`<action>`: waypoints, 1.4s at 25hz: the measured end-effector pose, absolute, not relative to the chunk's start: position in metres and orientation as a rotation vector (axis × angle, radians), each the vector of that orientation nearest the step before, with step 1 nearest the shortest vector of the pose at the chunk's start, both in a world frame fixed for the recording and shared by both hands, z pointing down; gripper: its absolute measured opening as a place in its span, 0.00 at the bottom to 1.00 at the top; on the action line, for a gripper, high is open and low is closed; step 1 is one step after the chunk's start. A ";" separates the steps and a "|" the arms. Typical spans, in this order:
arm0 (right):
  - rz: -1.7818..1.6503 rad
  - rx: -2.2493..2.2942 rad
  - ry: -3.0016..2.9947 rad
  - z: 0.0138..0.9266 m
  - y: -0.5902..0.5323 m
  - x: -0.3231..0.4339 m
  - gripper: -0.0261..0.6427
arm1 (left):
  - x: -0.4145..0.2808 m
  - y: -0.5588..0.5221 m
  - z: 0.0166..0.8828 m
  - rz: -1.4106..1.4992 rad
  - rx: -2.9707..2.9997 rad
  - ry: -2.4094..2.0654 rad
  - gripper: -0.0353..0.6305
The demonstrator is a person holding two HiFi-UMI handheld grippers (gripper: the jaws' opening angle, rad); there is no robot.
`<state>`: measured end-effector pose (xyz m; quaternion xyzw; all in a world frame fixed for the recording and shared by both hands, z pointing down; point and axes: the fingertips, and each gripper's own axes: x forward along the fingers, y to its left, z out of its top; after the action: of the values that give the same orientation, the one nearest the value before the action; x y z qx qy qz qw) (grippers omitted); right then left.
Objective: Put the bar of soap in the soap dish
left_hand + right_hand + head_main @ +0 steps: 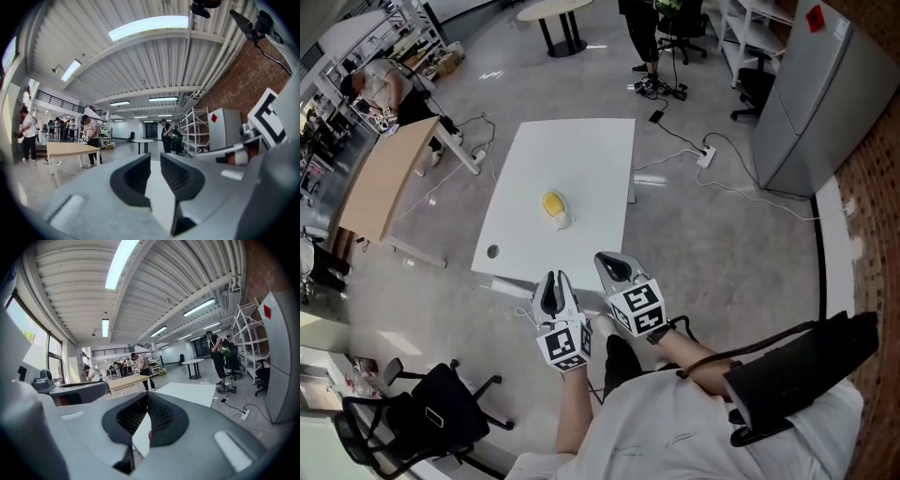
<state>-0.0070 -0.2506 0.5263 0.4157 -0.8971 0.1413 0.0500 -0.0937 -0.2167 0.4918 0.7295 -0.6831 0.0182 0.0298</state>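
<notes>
Bar of soap and soap dish: we count two small things mid-top on one white rectangular table point(581, 159), a yellow oval piece point(551, 202) and a pale whitish piece point(563, 220) that touch each other. They're too small for us to tell which is soap and which is dish, or whether one sits in the other.

Two hand-held grippers are side by side, both short of the table's near edge and well apart from the two pieces. We see the left gripper point(554, 277) with its jaws a narrow slit apart, and nothing is between them. On the right gripper point(606, 260) the jaw tips meet and it's empty.

Around them we count one tan wooden desk point(380, 178) at left and one black office chair point(431, 417) at lower left.
</notes>
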 end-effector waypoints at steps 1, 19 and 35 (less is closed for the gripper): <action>0.423 1.272 -2.718 0.536 -0.225 0.006 0.06 | -0.082 -0.193 0.503 0.071 2.228 -2.108 0.15; 0.238 1.213 -2.927 0.443 -0.111 0.031 0.06 | -0.059 -0.063 0.429 -0.011 2.314 -2.335 0.13; 0.255 1.291 -2.875 0.455 -0.111 0.028 0.06 | -0.070 -0.046 0.442 -0.034 2.339 -2.268 0.13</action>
<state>0.0276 -0.1112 0.4553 0.4083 -0.9092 0.0805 -0.0103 -0.0695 -0.0463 0.4422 0.7166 -0.6949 -0.0105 -0.0585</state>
